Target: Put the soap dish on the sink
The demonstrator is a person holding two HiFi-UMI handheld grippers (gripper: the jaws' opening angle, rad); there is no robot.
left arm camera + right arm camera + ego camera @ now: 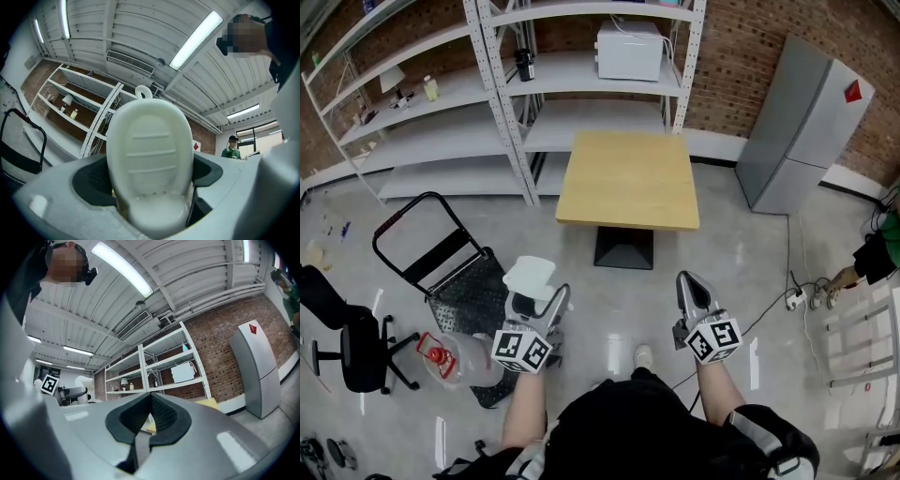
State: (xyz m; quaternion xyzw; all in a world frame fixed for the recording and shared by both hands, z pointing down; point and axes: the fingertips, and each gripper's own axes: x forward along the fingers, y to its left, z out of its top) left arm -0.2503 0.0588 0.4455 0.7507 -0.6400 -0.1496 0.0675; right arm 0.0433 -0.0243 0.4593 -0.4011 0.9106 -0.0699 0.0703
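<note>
— White plastic soap dish [530,277]: where is it?
— Clamped in the left gripper [542,302], above the floor, short of the wooden table [628,178].
— Right gripper [692,289]?
— Jaws pressed together, holding nothing.

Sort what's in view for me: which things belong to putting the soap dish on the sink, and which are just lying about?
Job: soap dish, clamped in the tongs of the left gripper; right gripper, shut and empty. No sink in view.
Lying about: wooden table, microwave, grey cabinet, hand truck, office chair, water jug.
</note>
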